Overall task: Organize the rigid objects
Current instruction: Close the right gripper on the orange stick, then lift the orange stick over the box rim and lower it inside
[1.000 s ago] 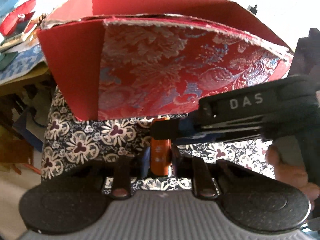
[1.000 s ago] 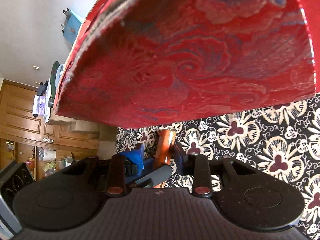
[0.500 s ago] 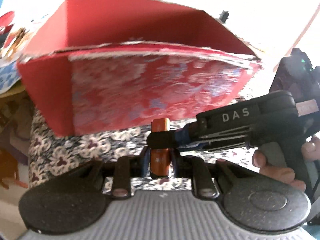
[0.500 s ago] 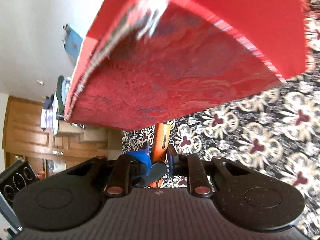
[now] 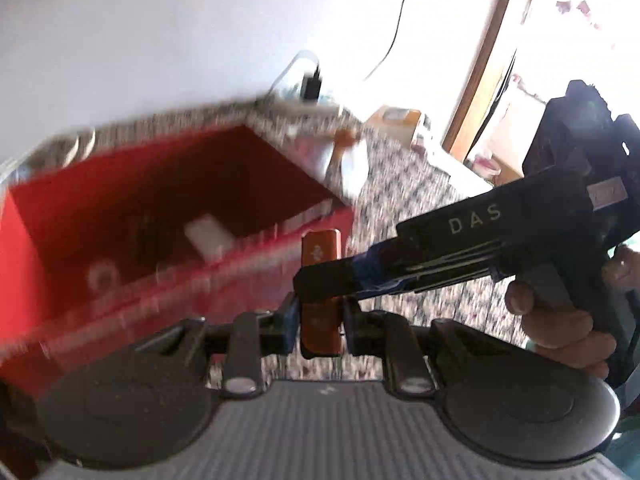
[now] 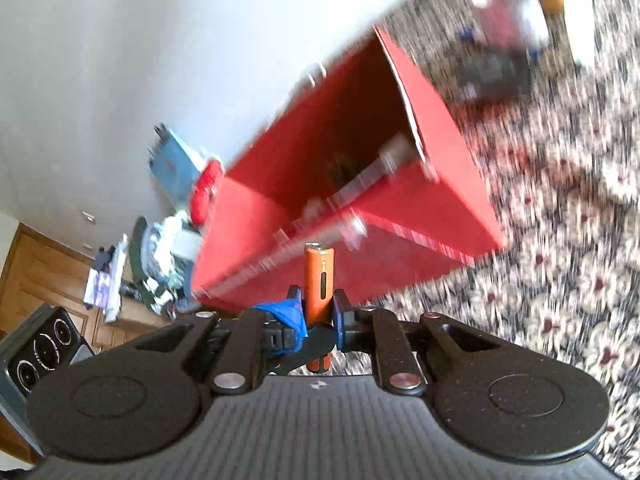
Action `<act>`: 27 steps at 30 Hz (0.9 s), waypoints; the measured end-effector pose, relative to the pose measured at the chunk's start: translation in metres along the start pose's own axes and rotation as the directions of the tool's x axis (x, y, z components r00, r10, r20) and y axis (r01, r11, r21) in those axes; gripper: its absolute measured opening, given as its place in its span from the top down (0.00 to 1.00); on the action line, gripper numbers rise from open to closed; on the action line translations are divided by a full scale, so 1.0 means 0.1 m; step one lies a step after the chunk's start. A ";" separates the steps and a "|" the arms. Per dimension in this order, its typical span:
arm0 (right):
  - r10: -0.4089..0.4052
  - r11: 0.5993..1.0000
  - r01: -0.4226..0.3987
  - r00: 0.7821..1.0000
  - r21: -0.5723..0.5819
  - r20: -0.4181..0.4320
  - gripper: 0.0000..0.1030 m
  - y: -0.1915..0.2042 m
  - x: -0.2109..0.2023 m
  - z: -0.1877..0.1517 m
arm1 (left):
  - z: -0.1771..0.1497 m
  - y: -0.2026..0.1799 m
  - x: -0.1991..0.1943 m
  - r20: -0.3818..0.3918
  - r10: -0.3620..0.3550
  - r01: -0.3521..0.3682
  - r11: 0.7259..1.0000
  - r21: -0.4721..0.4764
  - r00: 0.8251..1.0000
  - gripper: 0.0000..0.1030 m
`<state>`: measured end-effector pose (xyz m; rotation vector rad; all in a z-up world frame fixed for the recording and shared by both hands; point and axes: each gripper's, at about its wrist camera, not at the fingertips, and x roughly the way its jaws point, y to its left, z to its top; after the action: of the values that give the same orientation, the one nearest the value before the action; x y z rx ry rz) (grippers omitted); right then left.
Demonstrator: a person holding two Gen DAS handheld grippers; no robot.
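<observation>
A small flat orange device (image 5: 321,292) stands upright, gripped from two sides. My left gripper (image 5: 320,316) is shut on its lower part. My right gripper (image 6: 319,312) is shut on the same orange device (image 6: 319,276); its fingers (image 5: 340,280) cross in from the right in the left wrist view. Just beyond stands an open red box (image 5: 120,208), also in the right wrist view (image 6: 440,152), with a white item (image 5: 206,236) and other blurred things inside. The device is level with the box's near rim.
The box sits on a black-and-white floral cloth (image 6: 560,280). Blurred small objects (image 6: 496,40) lie on the cloth beyond the box. A cluttered shelf (image 6: 160,256) and wooden cabinets are at left. A white wall stands behind.
Both grippers have risen with the orange device from below the box's patterned side to its rim. The box's inside now shows. Both views are motion-blurred.
</observation>
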<state>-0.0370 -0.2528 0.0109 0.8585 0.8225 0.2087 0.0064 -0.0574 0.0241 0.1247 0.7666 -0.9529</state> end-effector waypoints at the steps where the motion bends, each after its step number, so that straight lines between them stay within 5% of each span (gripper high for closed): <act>1: 0.007 1.000 -0.007 1.000 -0.012 0.014 1.00 0.05 -0.01 0.06 | 0.05 0.01 -0.04 0.019 0.001 -0.001 1.000 0.006 1.000 0.84; 11: 0.089 0.981 -0.091 0.996 -0.169 -0.017 1.00 0.50 0.51 0.67 | 0.49 0.33 -0.22 0.113 0.144 -0.142 0.990 -0.023 0.983 0.84; 19: 0.070 0.976 -0.116 0.969 -0.184 -0.236 1.00 0.63 1.42 0.88 | 0.50 0.95 0.00 0.002 0.275 -0.272 0.951 -0.147 0.961 0.83; 27: 0.022 0.981 -0.102 0.905 -0.168 -0.424 1.00 0.64 2.09 0.90 | 0.33 1.29 0.26 -0.132 0.364 -0.385 0.897 -0.215 0.922 0.83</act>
<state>0.1794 -0.1649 -0.0240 0.6696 1.1599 0.5343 0.1323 -0.0124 0.0025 0.1014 0.8946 -0.4852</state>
